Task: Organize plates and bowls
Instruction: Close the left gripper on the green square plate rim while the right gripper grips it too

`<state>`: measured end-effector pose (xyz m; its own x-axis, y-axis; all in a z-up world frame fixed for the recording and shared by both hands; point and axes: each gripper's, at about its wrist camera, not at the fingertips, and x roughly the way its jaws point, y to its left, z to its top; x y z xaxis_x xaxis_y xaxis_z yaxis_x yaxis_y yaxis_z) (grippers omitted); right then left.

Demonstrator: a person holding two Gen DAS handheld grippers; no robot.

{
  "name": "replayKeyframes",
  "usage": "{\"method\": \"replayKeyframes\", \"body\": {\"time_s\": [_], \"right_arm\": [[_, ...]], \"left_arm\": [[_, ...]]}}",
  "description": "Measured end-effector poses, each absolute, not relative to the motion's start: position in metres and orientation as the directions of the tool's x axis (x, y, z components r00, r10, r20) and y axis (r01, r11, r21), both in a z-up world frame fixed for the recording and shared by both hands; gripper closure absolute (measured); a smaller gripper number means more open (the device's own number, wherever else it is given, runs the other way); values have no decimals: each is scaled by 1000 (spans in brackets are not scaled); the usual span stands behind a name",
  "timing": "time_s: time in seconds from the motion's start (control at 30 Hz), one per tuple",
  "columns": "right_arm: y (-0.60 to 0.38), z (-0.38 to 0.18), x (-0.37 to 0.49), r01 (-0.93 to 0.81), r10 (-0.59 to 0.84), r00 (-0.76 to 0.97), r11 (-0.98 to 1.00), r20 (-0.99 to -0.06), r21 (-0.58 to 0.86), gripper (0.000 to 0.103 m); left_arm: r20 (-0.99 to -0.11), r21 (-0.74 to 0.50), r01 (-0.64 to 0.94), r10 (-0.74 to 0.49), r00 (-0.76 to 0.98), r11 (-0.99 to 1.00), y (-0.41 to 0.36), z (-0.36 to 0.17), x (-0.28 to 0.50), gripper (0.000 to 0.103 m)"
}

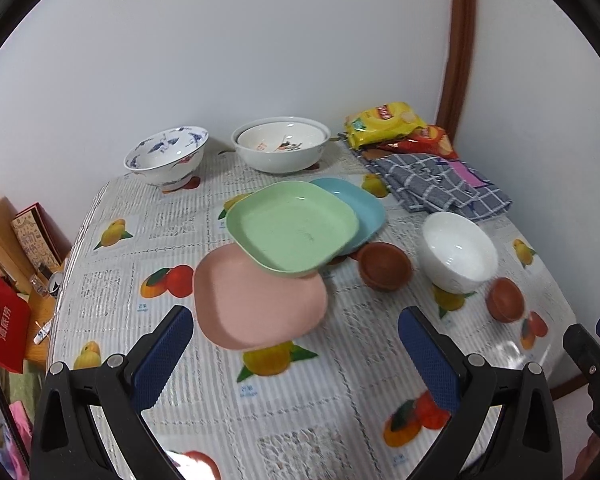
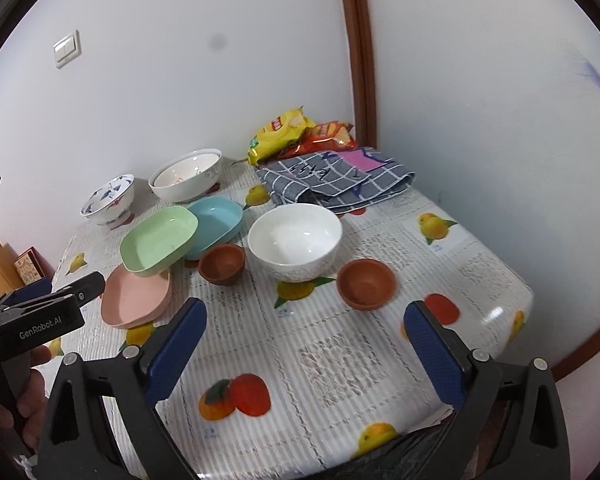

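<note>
both the left gripper point(image 1: 294, 342) and right gripper point(image 2: 304, 336) hover spread and empty, since the square green plastic plate point(image 1: 294, 232) lies tilted across the square pink plastic plate point(image 1: 260, 300) and square blue plastic plate point(image 1: 360, 204), unstacked.

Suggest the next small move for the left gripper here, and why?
Probably ease the left gripper forward to the near rim of the pink square plastic plate. Its jaws stand open and empty, and that plate lies straight ahead. The green square plastic plate overlaps both it and the blue square plastic plate, so the three are not yet stacked.
</note>
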<state>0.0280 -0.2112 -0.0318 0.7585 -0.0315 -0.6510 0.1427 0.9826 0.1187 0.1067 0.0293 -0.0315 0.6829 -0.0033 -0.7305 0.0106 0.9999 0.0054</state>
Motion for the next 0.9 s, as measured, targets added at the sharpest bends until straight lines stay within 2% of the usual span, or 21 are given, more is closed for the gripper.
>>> {"method": "replayKeyframes", "body": {"time_s": [0.37, 0.57, 0.67, 0.9], "right_arm": [[-169, -33, 113, 6, 54, 729, 996, -683, 86, 20], [-142, -38, 164, -70, 105, 715, 994, -691, 79, 24], [-130, -46, 189, -98, 127, 697, 992, -706, 82, 30], [-108, -69, 237, -151, 175, 659, 984, -731, 99, 34]], "left_arm": [[-763, -22, -85, 38, 645, 996, 69, -46, 171, 1], [-774, -19, -111, 56, 631, 994, 80, -60, 206, 1], [-785, -24, -112, 51, 618, 993, 84, -69, 223, 4], [-805, -38, -117, 39, 593, 992, 92, -88, 253, 8]]}}
